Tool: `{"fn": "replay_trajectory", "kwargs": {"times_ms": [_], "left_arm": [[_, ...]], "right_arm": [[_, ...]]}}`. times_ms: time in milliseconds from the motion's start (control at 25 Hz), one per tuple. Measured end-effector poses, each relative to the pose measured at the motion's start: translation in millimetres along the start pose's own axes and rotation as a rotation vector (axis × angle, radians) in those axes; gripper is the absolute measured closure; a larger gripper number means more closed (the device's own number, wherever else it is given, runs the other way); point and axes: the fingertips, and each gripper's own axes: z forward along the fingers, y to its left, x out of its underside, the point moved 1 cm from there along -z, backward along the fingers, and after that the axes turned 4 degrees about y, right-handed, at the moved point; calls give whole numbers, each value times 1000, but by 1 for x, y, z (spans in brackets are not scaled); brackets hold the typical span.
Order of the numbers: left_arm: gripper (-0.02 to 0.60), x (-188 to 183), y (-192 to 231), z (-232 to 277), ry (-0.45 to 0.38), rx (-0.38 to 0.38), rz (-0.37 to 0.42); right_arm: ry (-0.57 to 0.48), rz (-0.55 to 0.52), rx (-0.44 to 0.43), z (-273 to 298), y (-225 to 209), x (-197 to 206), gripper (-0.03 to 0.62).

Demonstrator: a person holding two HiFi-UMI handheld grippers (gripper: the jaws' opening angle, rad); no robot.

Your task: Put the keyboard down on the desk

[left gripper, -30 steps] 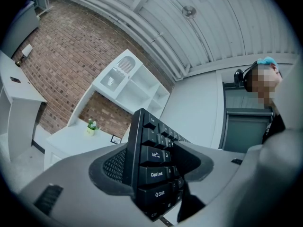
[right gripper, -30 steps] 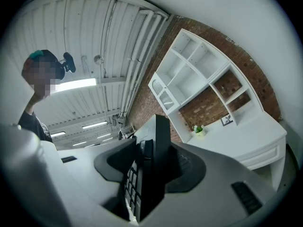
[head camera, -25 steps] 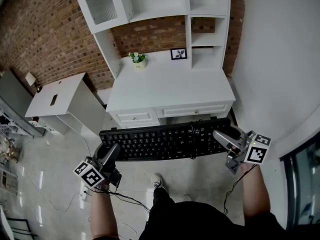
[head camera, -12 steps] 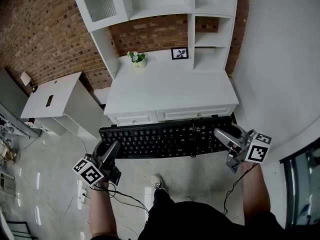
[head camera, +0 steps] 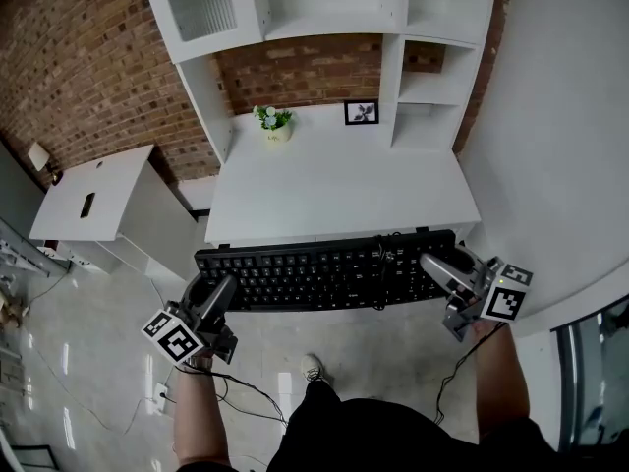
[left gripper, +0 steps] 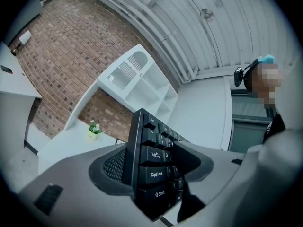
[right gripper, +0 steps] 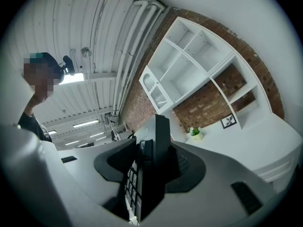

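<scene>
- The keyboard point(head camera: 324, 275) is held in the air, lengthwise across the person's front, just short of the front edge of the white desk point(head camera: 334, 190). It is not yet set on the top.
- The left gripper point(head camera: 218, 298) is clamped on the keyboard's left end and the right gripper point(head camera: 442, 268) on its right end. Each end is pinched between both jaws.
- Both grips are best released only once the underside rests on the desk. If one side is let go first, the free end is likely to drop.
- The keyboard is best carried forward level, with both ends advanced together, so that no twist is put into it.
- The potted plant point(head camera: 274, 121) and the picture frame point(head camera: 362, 112) stand at the back of the desk, well apart from the bare front part, so a spot near the front is judged safe.
- What looks like a coiled cable point(head camera: 379, 256) lies on the keyboard. It should be watched, since it may slide off or be trapped underneath.
- Whether the keyboard is high enough to clear the desk edge cannot be told from above, so a slight lift before the advance is advisable.
</scene>
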Motion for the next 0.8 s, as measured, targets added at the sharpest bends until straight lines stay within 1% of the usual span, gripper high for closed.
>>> {"fn": "replay_trajectory", "kwargs": {"times_ms": [80,160,400,480,600,640,800], "left_arm": [[291,-16,38,9,7,4,-10],[291,-26,65,16,12,10,-14],[291,-33,84,20,19,31,-14],[291,-46,107,23,23,33,-16],[291,-65,156,32,29,32,-21],[291,-69,164,34,31,33,-23],[291,-72,169,33,37,35,-28]], "right_arm": [[4,4,11,39,-10,-5,399],[4,6,20,65,-17,-6,399],[-3,3,40,81,-18,-5,399],[-1,7,45,106,-22,-7,399],[3,14,51,156,-36,-10,399],[3,15,53,165,-38,-11,399],[4,16,58,170,-36,-11,399]]}}
